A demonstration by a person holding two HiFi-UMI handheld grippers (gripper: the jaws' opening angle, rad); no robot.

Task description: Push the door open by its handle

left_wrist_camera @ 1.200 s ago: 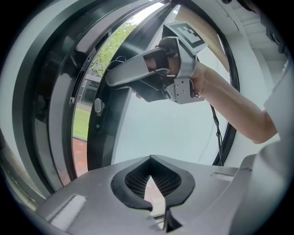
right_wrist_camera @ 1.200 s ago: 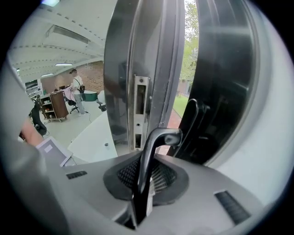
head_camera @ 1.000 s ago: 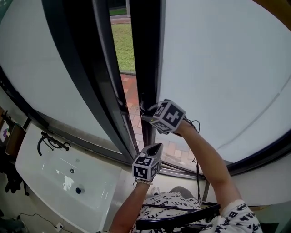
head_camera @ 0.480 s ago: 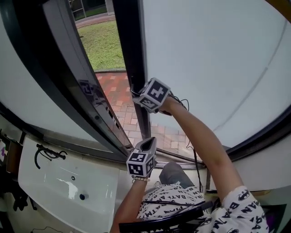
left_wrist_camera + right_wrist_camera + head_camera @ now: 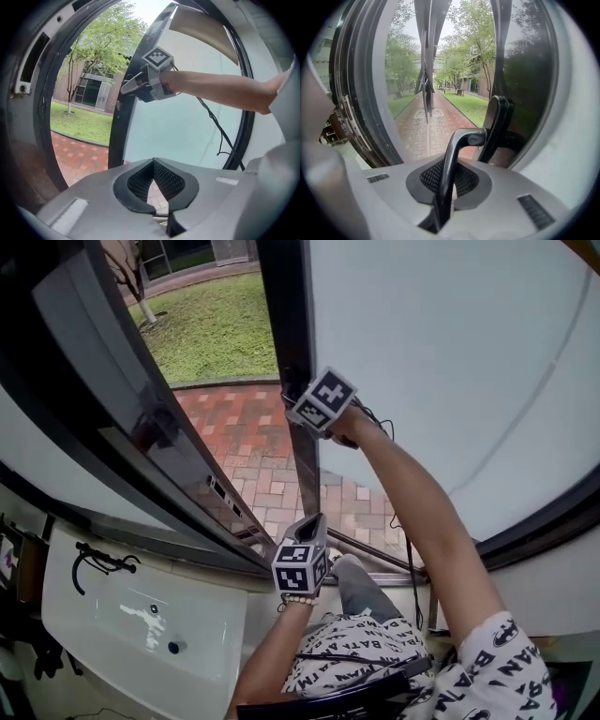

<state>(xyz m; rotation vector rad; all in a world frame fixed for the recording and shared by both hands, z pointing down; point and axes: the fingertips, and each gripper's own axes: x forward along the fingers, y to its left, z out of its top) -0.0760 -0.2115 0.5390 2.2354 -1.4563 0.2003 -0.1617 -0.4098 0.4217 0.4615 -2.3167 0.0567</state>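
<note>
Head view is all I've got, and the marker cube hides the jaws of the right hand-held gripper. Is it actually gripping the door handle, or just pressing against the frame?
Observer: It is gripping. In the right gripper view the right hand-held gripper is shut on the black door handle, whose bar runs up between the two jaws.
Operator: And the left one, is it carrying anything?
Observer: No. The left gripper view shows the left hand-held gripper with its jaws together at the tips and nothing between them; it is apart from the door.
</note>
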